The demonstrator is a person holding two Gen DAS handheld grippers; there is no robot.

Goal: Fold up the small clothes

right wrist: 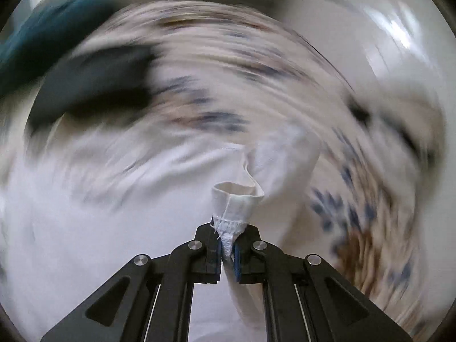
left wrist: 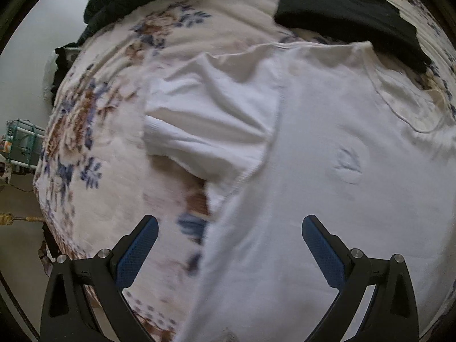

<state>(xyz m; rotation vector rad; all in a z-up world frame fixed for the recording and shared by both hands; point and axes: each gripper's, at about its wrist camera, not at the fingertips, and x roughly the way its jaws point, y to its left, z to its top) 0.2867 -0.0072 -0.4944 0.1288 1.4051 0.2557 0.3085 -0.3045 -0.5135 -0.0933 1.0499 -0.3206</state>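
In the left wrist view, a floral bedspread (left wrist: 94, 108) fills the left of the frame, and a white T-shirt (left wrist: 327, 148) lies spread across the centre and right, its sleeve (left wrist: 205, 119) rumpled at mid-frame. A dark garment (left wrist: 347, 14) sits at the upper right, just touching the shirt's shoulder. The left gripper (left wrist: 229, 230) hovers low in the frame over the shirt's side edge, jaws spread wide, holding nothing.

In the right wrist view, heavily blurred, the right gripper (right wrist: 227, 245) at lower centre is clamped on a hemmed sleeve end (right wrist: 236, 202) of the same shirt, lifted off the fabric.

The step in hand looks like the first fold: bringing a sleeve inward over the body. Next, the left gripper probably needs to pinch its own edge and fold likewise.

No containers are visible in either view.
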